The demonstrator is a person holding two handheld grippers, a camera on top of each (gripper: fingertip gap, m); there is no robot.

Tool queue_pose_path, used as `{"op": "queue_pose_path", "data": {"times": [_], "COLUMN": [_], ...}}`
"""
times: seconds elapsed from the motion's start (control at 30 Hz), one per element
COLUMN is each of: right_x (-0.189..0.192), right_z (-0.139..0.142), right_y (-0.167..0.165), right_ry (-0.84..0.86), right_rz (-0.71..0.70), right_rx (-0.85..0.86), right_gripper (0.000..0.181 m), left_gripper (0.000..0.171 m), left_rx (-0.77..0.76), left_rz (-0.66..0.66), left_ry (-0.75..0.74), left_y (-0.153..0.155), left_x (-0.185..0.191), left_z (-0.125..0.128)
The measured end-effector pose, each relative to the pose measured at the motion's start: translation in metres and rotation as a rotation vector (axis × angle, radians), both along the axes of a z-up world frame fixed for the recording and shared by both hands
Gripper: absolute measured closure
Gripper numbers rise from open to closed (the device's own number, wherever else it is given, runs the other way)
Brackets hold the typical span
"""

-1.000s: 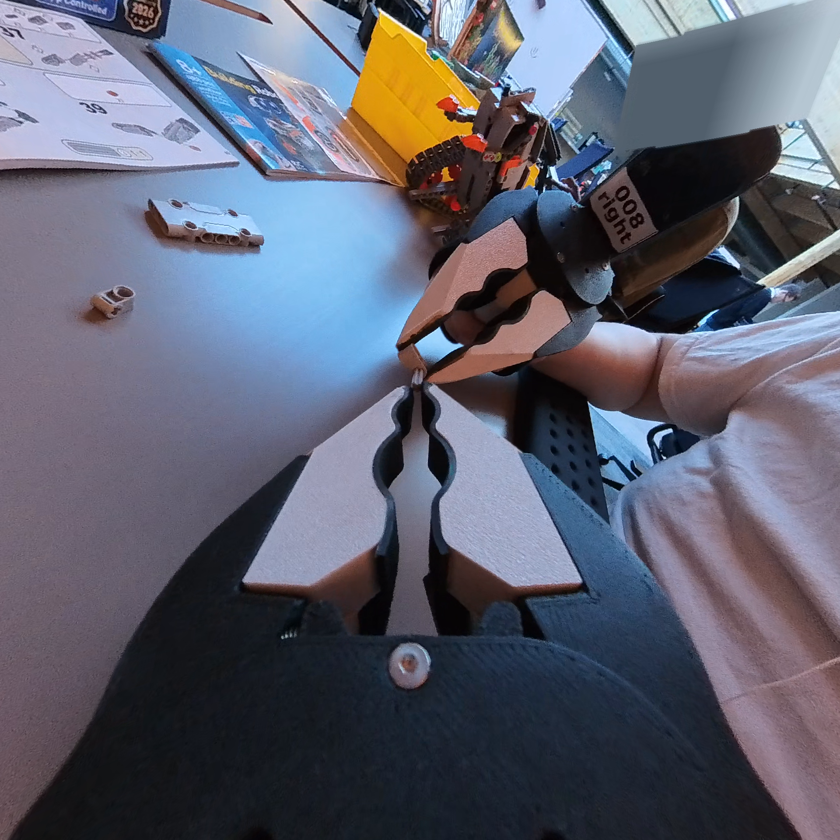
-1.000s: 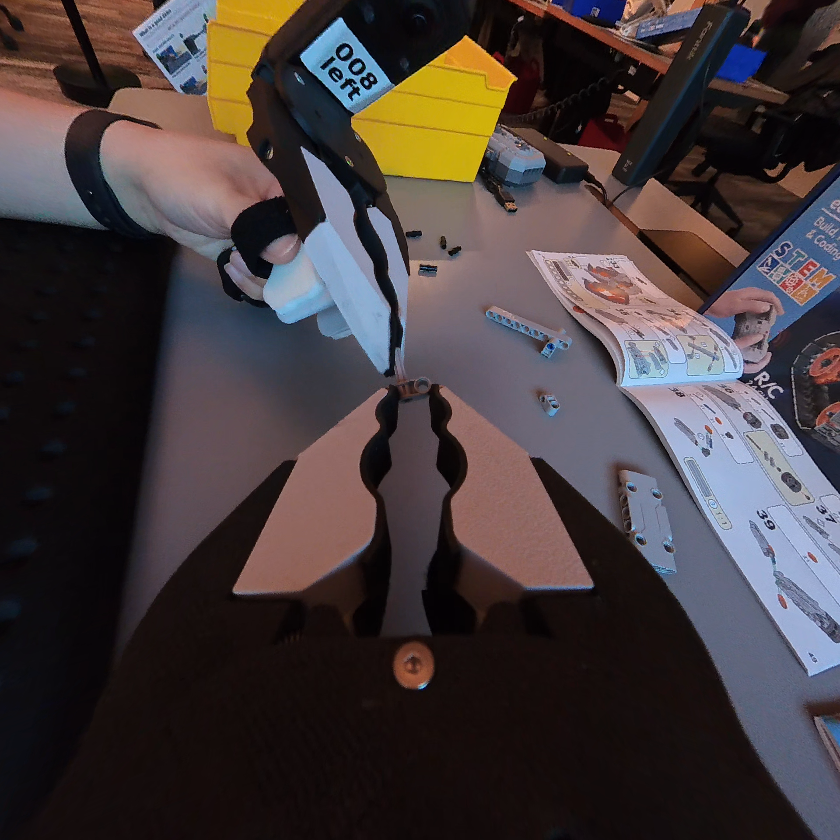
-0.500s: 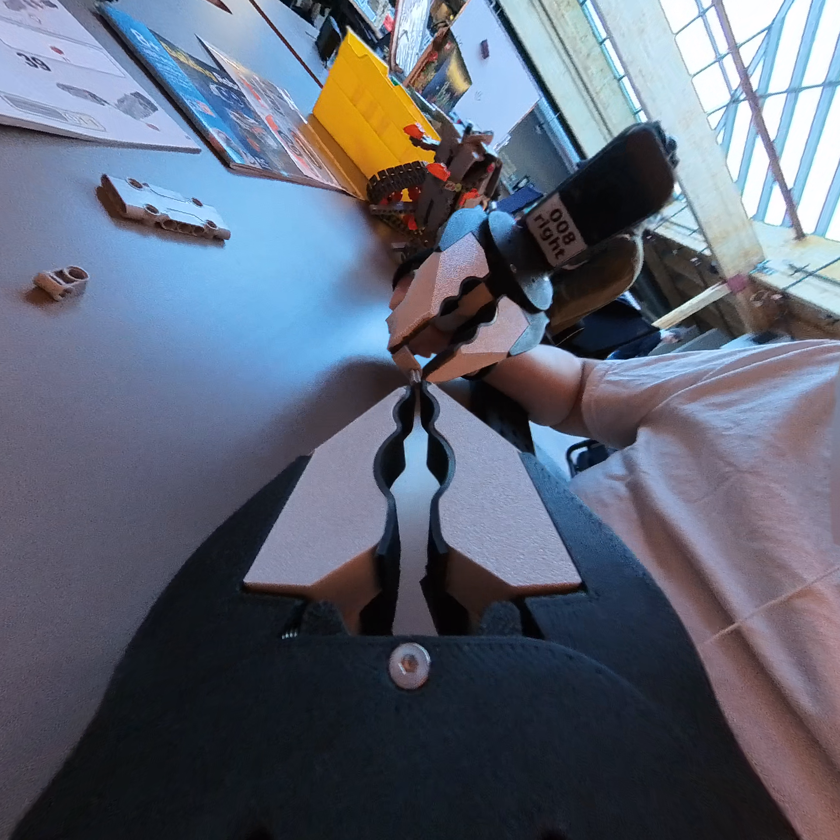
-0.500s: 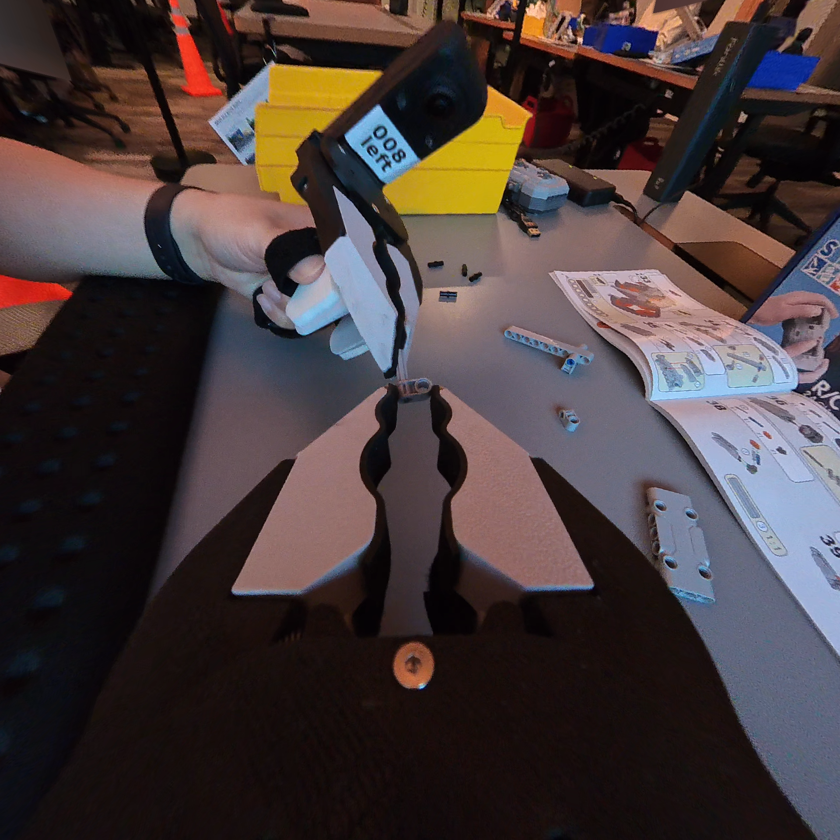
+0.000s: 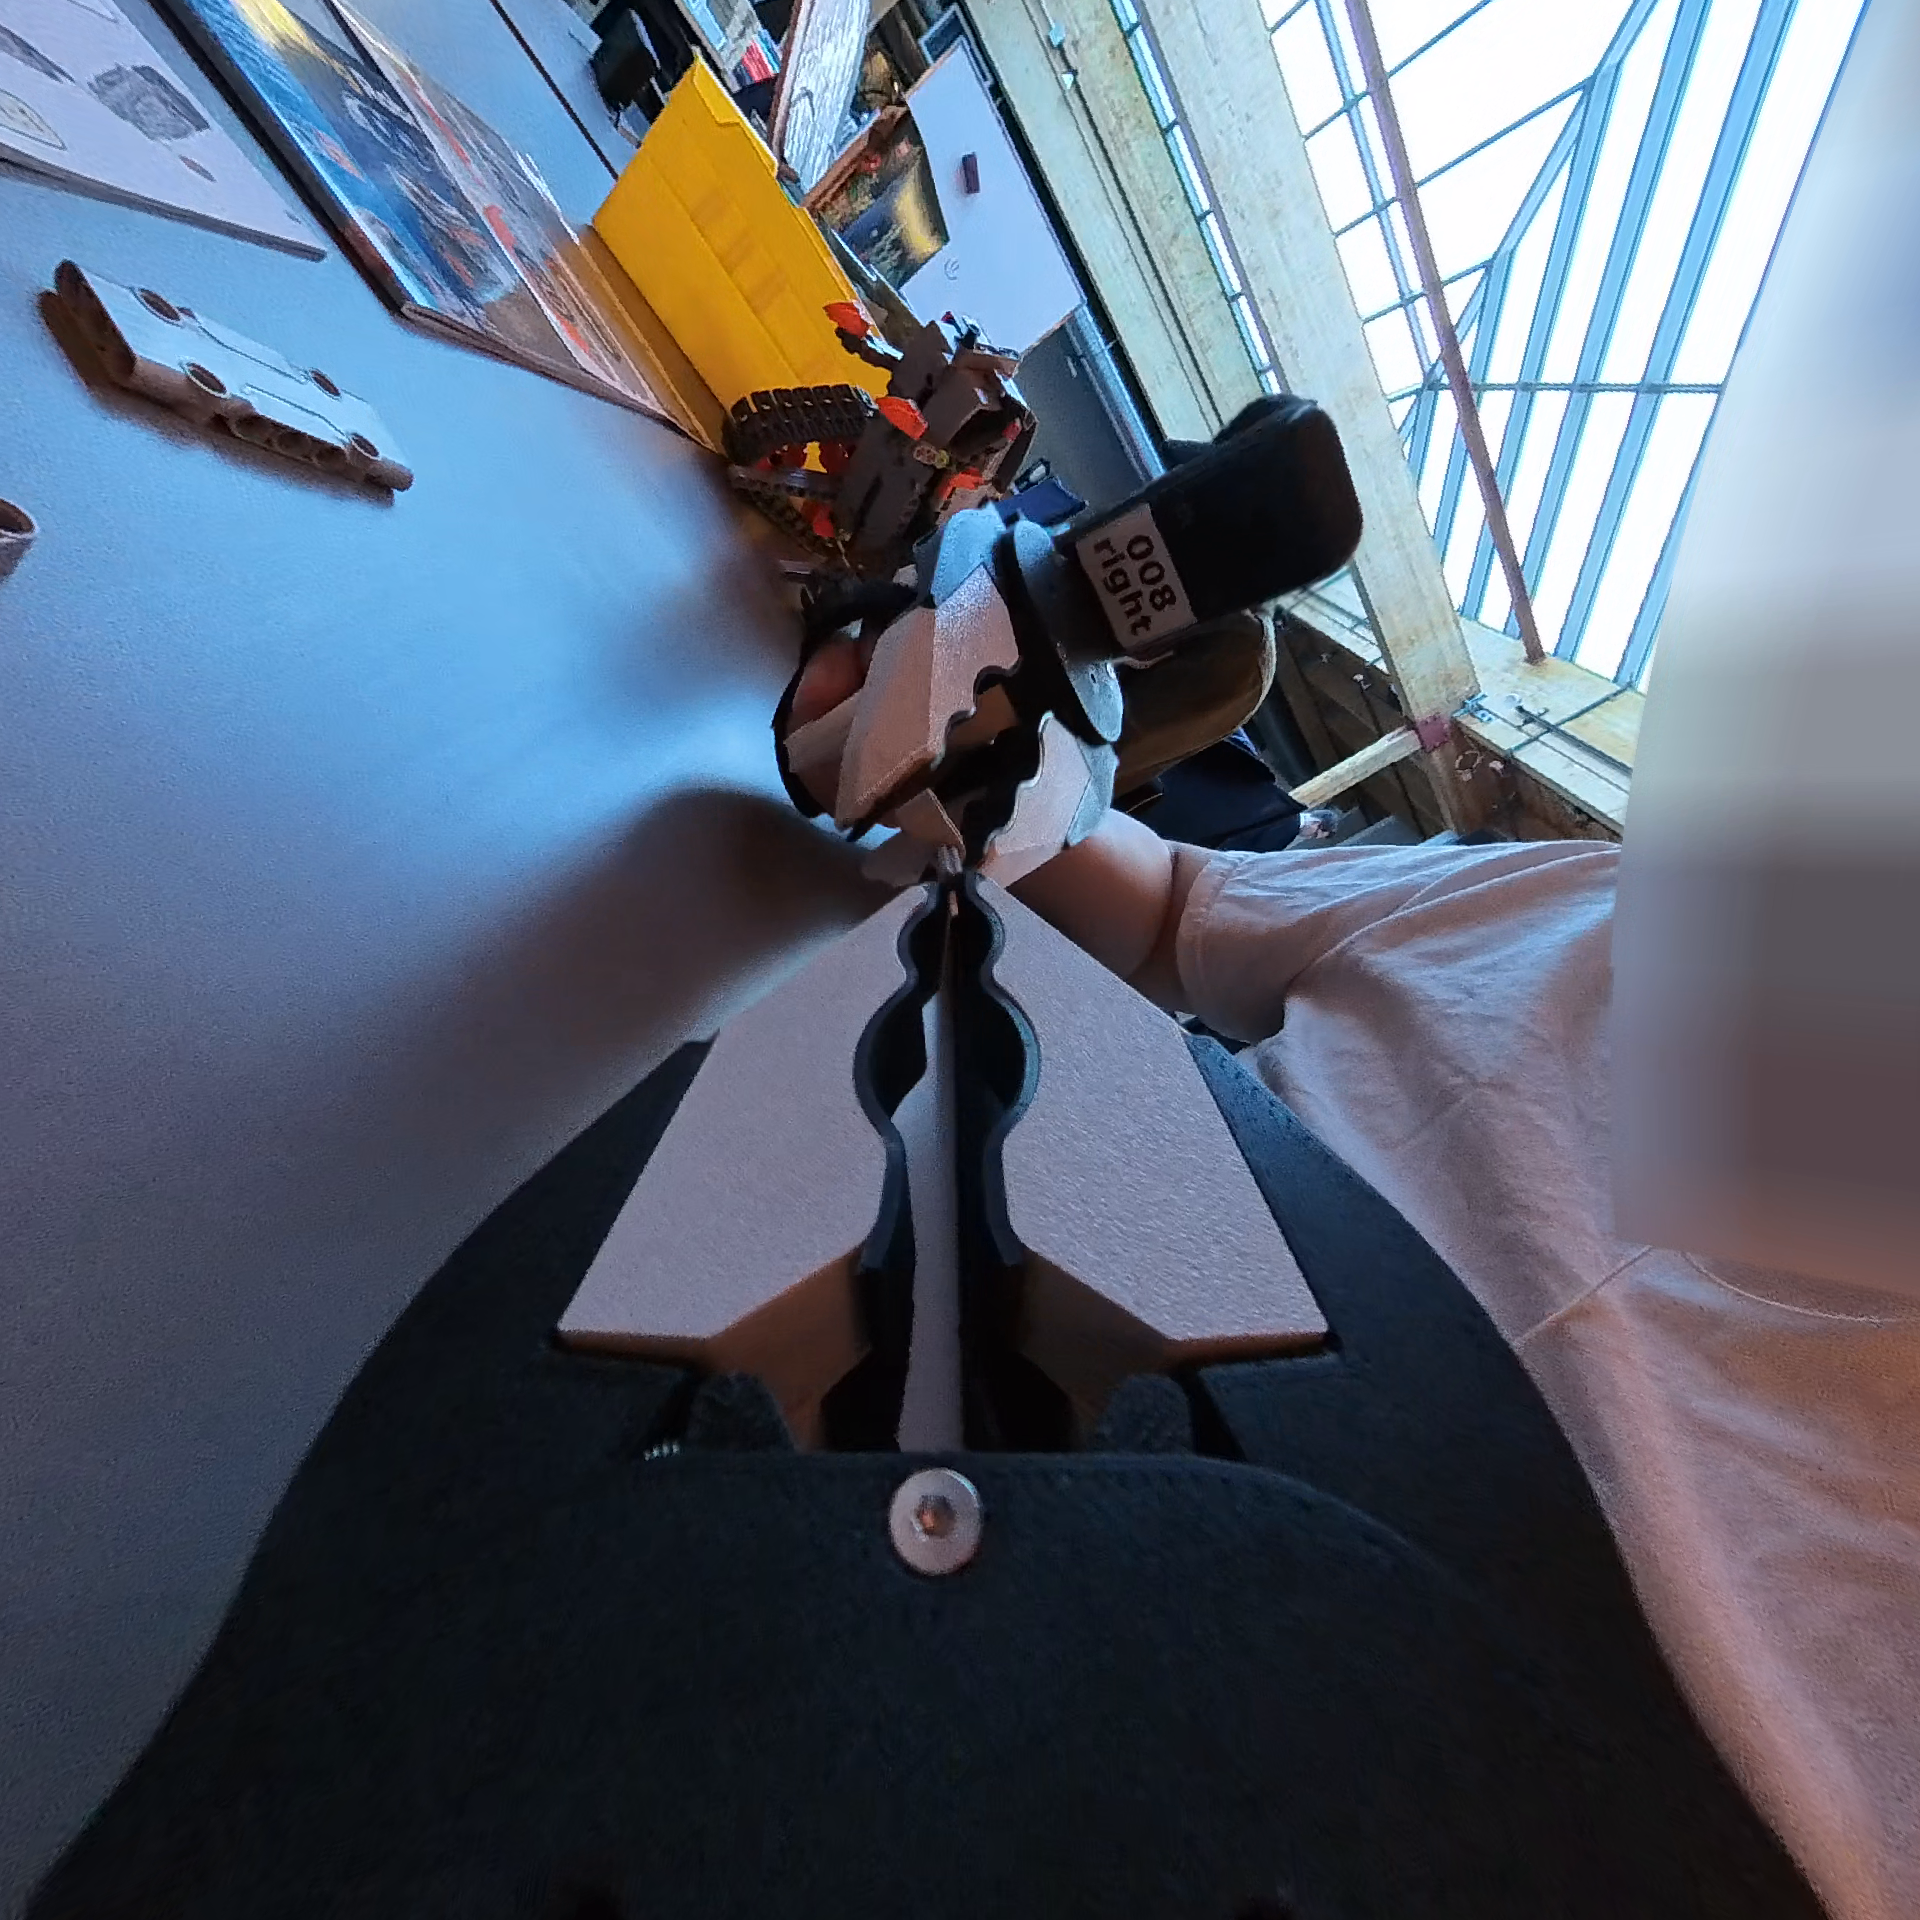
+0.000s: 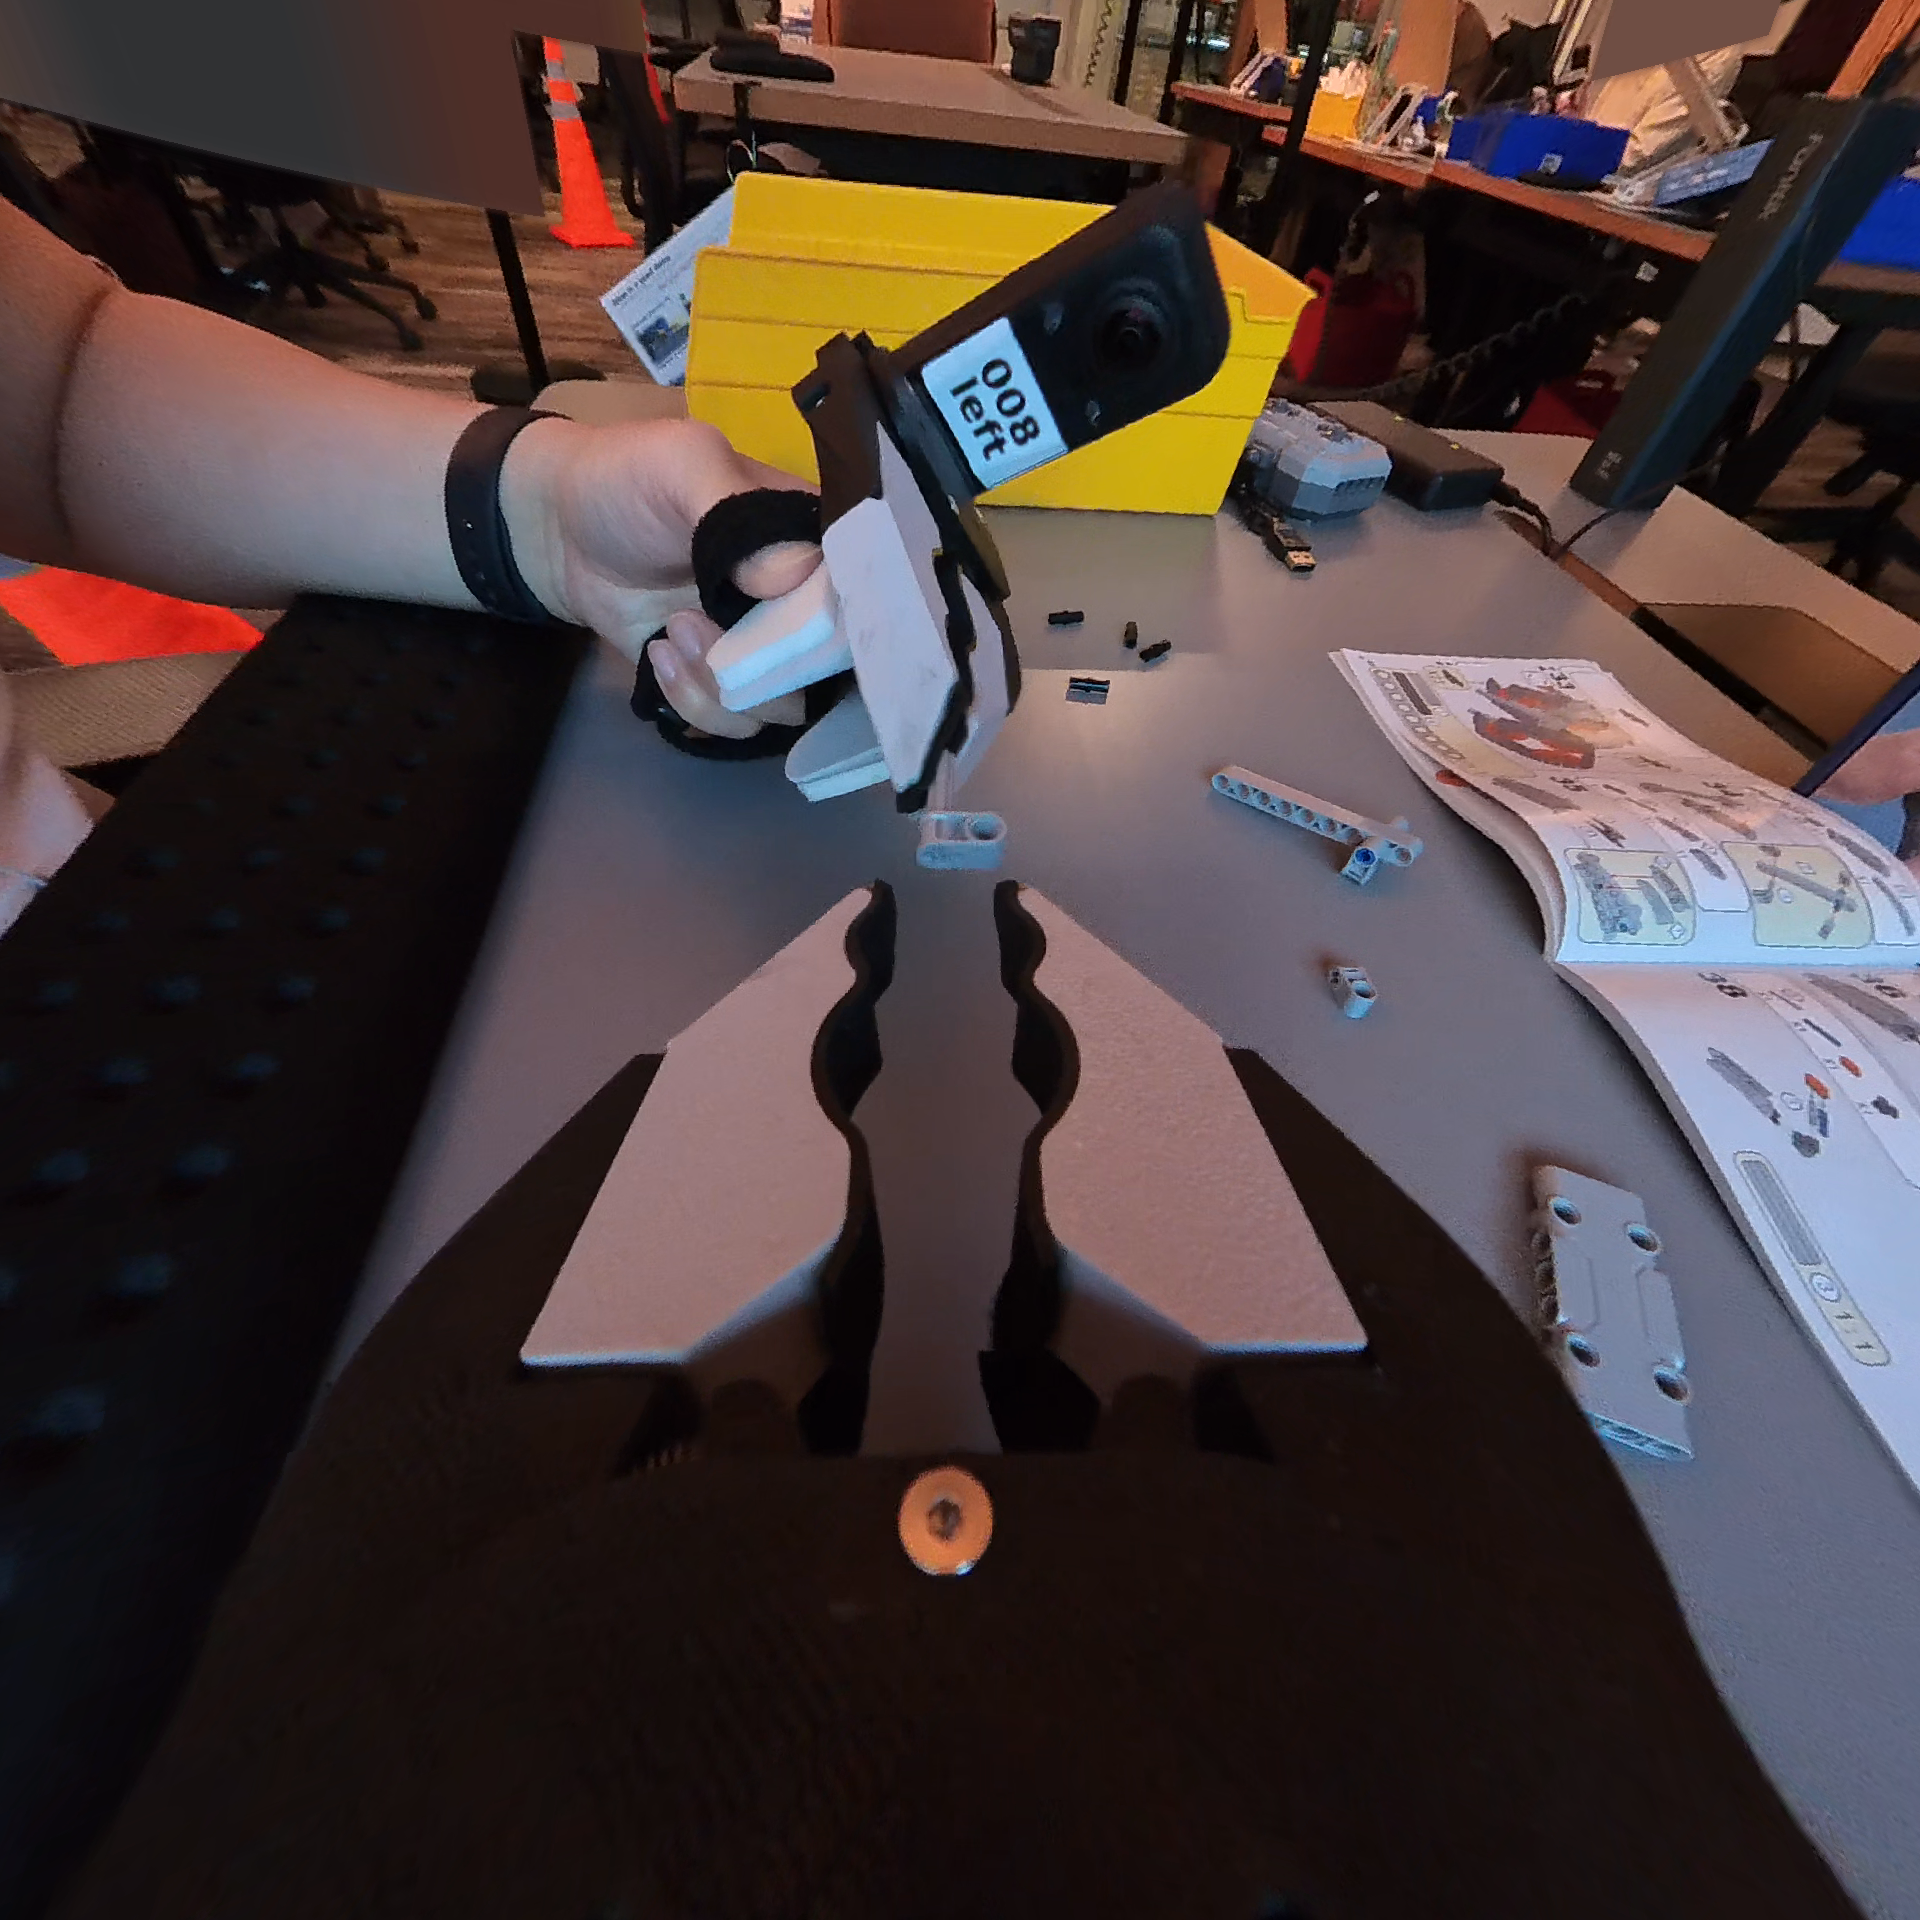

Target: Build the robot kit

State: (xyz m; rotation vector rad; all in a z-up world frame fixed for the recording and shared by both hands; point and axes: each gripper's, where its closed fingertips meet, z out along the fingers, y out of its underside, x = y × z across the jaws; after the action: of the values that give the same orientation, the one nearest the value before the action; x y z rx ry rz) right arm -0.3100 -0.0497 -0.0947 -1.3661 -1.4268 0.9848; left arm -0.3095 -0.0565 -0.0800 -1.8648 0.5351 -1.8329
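A small grey connector piece [image 6: 961, 840] hangs from the tip of my left gripper [image 6: 932, 795], which is shut on the pin end of it, above the grey table [image 6: 1195, 1039]. My right gripper [image 6: 943, 896] is open and empty, its tips just below the piece and apart from it. In the left wrist view my left gripper [image 5: 948, 883] is closed with the piece [image 5: 948, 858] barely showing at its tips, and the right gripper [image 5: 951, 831] faces it tip to tip.
A yellow bin [image 6: 935, 312] and a grey box [image 6: 1320, 468] stand at the back. An open instruction booklet [image 6: 1662, 831], a flat grey panel [image 6: 1610, 1309], a long grey beam [image 6: 1309, 810], a tiny connector [image 6: 1351, 987] and black pins [image 6: 1132, 639] lie to the right. A tracked model [image 5: 883, 447] stands by another bin. Both grippers' tips are close together, under 4 cm apart. The right tips stand about 15 cm off the flat grey panel [image 6: 1610, 1309]. Seen from the left wrist view [image 5: 303, 402] as well.
My right gripper has opened, let go of the grey connector and drawn back a little. My left gripper still holds the piece and has tilted upward.
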Motion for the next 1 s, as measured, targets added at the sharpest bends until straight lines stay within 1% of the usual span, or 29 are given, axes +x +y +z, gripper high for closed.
{"op": "queue_pose_path", "data": {"times": [0.13, 0.3, 0.43, 0.5, 0.57, 0.63, 0.7, 0.77, 0.87, 1.0], "right_x": [0.001, -0.001, 0.002, 0.005, 0.009, 0.012, 0.014, 0.016, 0.017, 0.015], "right_z": [0.002, 0.0, -0.009, -0.005, 0.002, -0.003, -0.015, -0.025, -0.035, -0.041], "right_y": [0.003, -0.006, -0.017, -0.025, -0.041, -0.053, -0.063, -0.064, -0.064, -0.064], "right_ry": [0.021, 0.006, -0.05, -0.042, -0.02, -0.069, -0.156, -0.228, -0.312, -0.342], "right_rz": [-0.004, 0.043, 0.126, 0.18, 0.267, 0.311, 0.341, 0.331, 0.321, 0.304], "right_rx": [-0.026, -0.01, -0.014, -0.012, 0.007, 0.06, 0.138, 0.24, 0.367, 0.423], "right_gripper": [0.153, 0.153, 0.154, 0.152, 0.151, 0.151, 0.152, 0.153, 0.161, 0.165], "left_gripper": [0.171, 0.171, 0.171, 0.171, 0.171, 0.171, 0.171, 0.171, 0.171, 0.171], "left_rx": [0.0, -0.017, -0.043, -0.053, -0.079, -0.121, -0.135, -0.122, -0.126, -0.116], "left_rz": [-0.012, -0.051, -0.106, -0.154, -0.235, -0.311, -0.356, -0.364, -0.374, -0.395], "left_ry": [0.008, 0.011, -0.014, -0.034, -0.042, -0.044, -0.001, 0.057, 0.117, 0.159], "left_y": [-0.002, -0.007, -0.015, -0.024, -0.037, -0.049, -0.057, -0.06, -0.062, -0.066], "left_x": [0.001, 0.003, 0.005, 0.007, 0.01, 0.013, 0.015, 0.015, 0.014, 0.013], "left_z": [-0.001, -0.004, -0.001, 0.002, 0.003, 0.002, -0.006, -0.015, -0.025, -0.032]}}
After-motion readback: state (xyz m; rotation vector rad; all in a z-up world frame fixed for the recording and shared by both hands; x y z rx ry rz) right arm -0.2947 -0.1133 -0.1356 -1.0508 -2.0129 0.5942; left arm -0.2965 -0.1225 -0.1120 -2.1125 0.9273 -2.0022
